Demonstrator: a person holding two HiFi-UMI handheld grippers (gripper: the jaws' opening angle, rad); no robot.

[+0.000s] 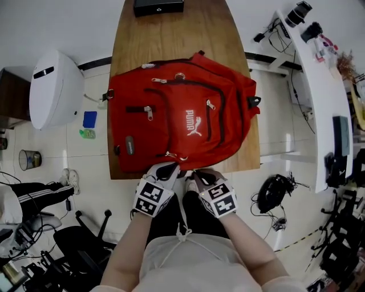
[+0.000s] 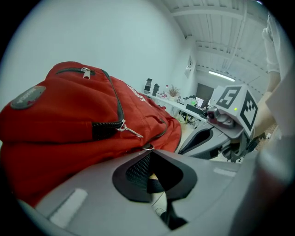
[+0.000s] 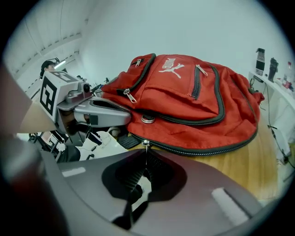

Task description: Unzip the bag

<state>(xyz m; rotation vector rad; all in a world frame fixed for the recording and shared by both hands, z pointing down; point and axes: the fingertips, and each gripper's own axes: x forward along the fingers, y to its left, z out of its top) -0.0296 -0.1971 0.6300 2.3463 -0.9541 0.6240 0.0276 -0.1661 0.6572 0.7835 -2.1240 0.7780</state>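
Note:
A red backpack (image 1: 182, 120) lies flat on the wooden table (image 1: 171, 34), its logo side up. Both grippers meet at its near edge. My left gripper (image 1: 169, 169) is shut on the bag's fabric beside a metal ring (image 2: 147, 147); the right gripper view shows its grey fingers (image 3: 103, 113) reaching the same ring (image 3: 147, 119). My right gripper (image 1: 197, 173) is shut on a thin metal zipper pull (image 3: 146, 144) of the long dark zipper (image 3: 198, 150) that runs round the bag's edge. That zipper looks closed along the stretch I can see.
A black box (image 1: 158, 7) sits at the table's far end. A white rounded appliance (image 1: 54, 85) stands left of the table, a white bench (image 1: 319, 85) with cameras and gear to the right. A black chair (image 1: 85, 234) and cables lie on the floor near the person.

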